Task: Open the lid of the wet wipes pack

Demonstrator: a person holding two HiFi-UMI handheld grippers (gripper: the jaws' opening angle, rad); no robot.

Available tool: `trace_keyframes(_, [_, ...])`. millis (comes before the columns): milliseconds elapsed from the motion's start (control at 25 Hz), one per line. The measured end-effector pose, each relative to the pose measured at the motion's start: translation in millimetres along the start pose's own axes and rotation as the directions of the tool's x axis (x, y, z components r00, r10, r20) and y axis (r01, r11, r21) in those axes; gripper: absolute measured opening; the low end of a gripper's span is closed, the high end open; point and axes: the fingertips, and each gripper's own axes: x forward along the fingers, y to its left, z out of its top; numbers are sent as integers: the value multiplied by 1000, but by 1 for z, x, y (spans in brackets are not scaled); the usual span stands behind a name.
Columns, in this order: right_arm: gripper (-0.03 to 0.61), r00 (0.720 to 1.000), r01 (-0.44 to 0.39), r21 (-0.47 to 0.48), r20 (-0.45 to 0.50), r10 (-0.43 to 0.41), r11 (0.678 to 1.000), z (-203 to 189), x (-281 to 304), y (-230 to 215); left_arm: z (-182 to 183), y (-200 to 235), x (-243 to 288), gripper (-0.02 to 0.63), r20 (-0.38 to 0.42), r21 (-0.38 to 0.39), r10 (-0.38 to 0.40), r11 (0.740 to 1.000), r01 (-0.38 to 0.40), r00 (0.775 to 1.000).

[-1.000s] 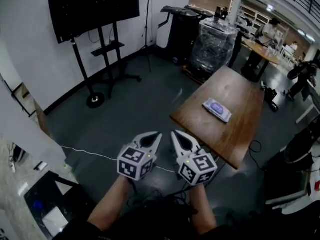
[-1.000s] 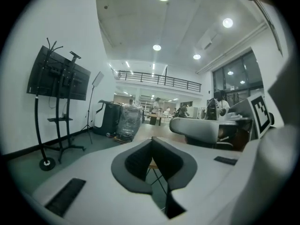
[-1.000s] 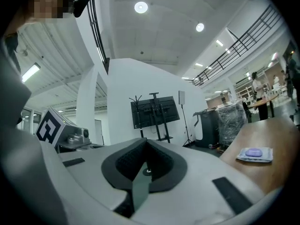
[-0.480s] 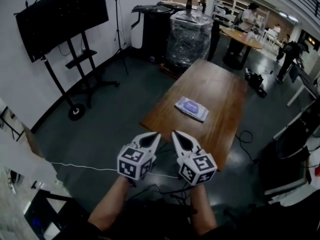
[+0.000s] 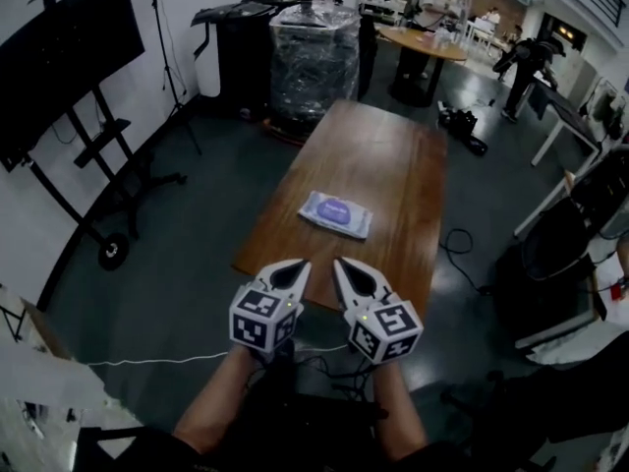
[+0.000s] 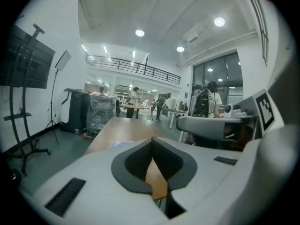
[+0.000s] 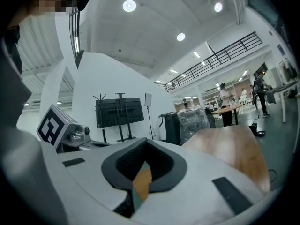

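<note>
**Wooden table (image 5: pixel 393 155) on a grey floor, wipes pack on top, grippers off its near end**

On the table's near half, toward its left edge, the wet wipes pack (image 5: pixel 335 214) lies flat. The left gripper (image 5: pixel 294 266) and right gripper (image 5: pixel 343 265) hang side by side just off the table's near end, short of the pack. Each has its jaws pressed together with nothing between them. Past the table's far left corner stands a plastic-wrapped pallet (image 5: pixel 314 57). Left of the table is a dark screen on a wheeled stand (image 5: pixel 59 62).
</note>
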Motion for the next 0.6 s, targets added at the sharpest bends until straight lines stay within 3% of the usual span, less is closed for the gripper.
trace_keyframes(400, [11,984,163,-13,-70,-164,986,0,75,-70,11,62,101,5,-52,1,-129,992,130,990])
trace_keyframes(600, [11,966,231,-13,-113,-231,973,-5,106,-93,-3,90,136,5,-122,-20,-178,984,177,976])
